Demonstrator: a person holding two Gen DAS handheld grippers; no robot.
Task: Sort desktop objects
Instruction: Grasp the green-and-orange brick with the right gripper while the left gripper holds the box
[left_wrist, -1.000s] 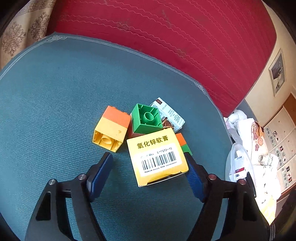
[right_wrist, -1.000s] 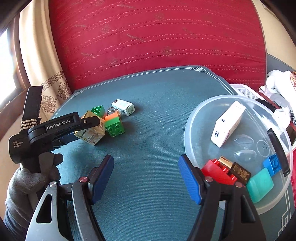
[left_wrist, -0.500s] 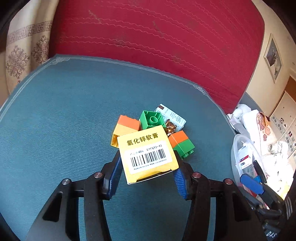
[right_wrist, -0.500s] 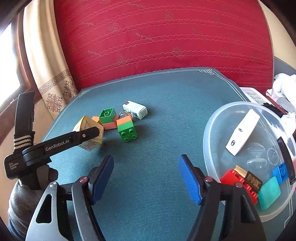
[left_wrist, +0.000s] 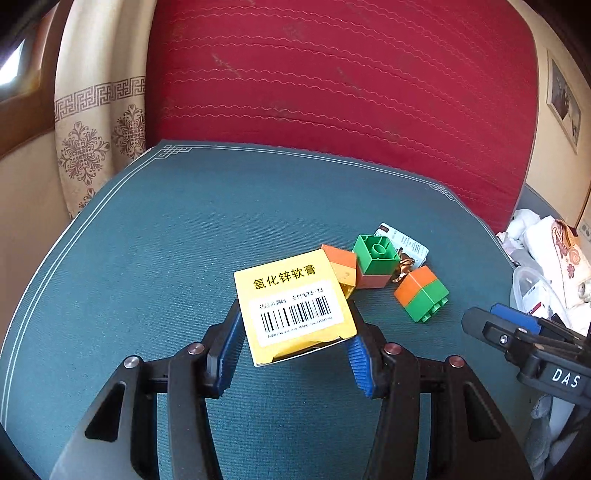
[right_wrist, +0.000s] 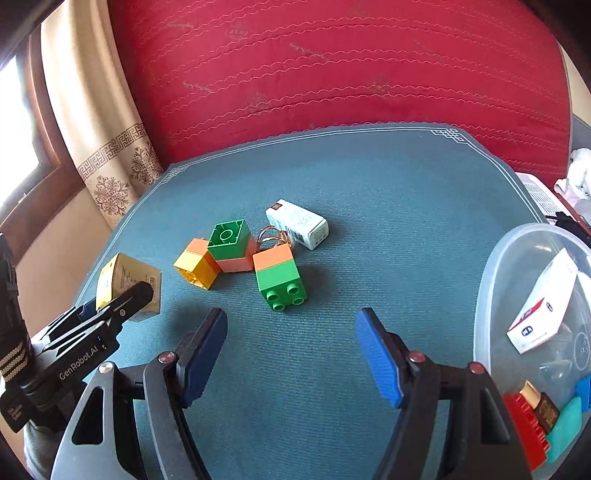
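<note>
My left gripper (left_wrist: 295, 350) is shut on a yellow ointment box (left_wrist: 293, 304) with a barcode label, held tilted just above the teal mat (left_wrist: 166, 258). The same box (right_wrist: 127, 282) shows at the left of the right wrist view. Beyond it lie an orange-yellow block (right_wrist: 195, 264), a green-and-salmon block (right_wrist: 231, 245), an orange-green block (right_wrist: 280, 280), a key ring (right_wrist: 271, 236) and a small white box (right_wrist: 299, 223). My right gripper (right_wrist: 291, 354) stands open with nothing between its fingers, just short of the orange-green block.
A clear plastic bowl (right_wrist: 491, 280) at the right holds a white box (right_wrist: 543, 310), a red brick, a teal item and other small things. A red cushion (right_wrist: 351, 74) backs the mat. A patterned curtain hangs at the left; clutter lies past the mat's right edge.
My left gripper closed on the yellow box and lifted it left, away from the blocks. My right gripper moved left from the bowl toward the blocks, still open.
</note>
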